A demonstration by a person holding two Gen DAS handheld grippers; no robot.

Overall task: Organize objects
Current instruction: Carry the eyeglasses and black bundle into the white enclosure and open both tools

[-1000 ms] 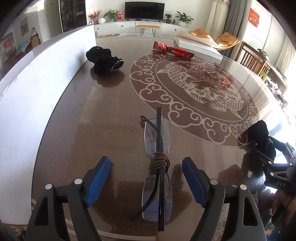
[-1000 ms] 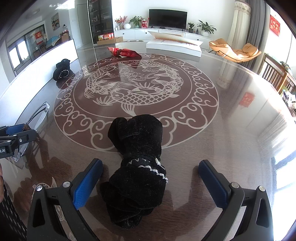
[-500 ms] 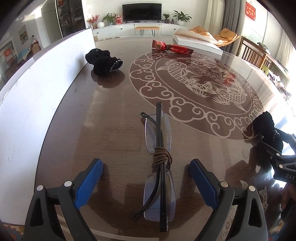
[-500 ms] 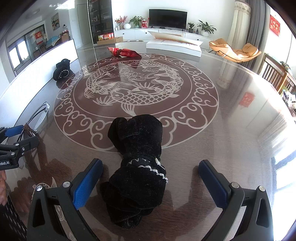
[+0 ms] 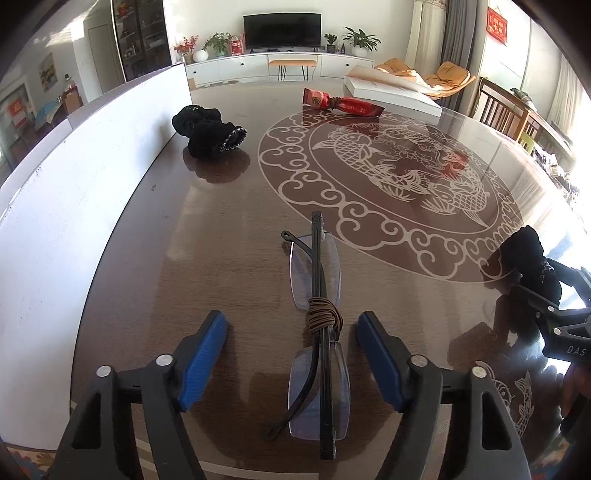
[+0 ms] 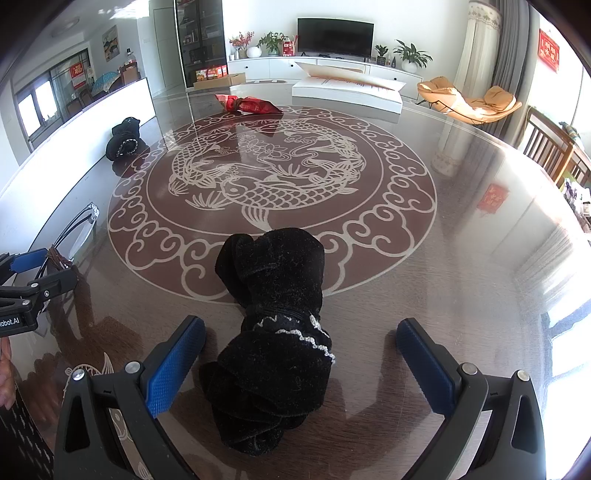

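Folded rimless glasses (image 5: 318, 321) lie on the glossy brown table (image 5: 207, 236), temples crossed over the lenses and a brown elastic band (image 5: 323, 315) wound round the bridge; they sit lengthwise between the blue pads of the left gripper (image 5: 291, 354), whose jaws are closing but stand clear on either side — neither pad touches frame or lens. In the right wrist view the same glasses show at the far left edge, partly hidden by the left gripper.

A black velvet pouch (image 6: 273, 332) with a pale beaded trim rests at the near rim of the table's fish-and-cloud medallion (image 6: 269, 177); the right gripper (image 6: 299, 358) straddles it with jaws wide apart, a clear gap between each pad and the fabric, so nothing is held. A second black pouch (image 5: 207, 131) lies near the white panel (image 5: 74, 177) along the table's left side, well apart from both grippers; a red wrapped packet (image 5: 343, 105) lies at the far edge of the medallion, just beside a flat white box (image 5: 395, 94). A television (image 5: 282, 31) and potted plants stand along the back wall.
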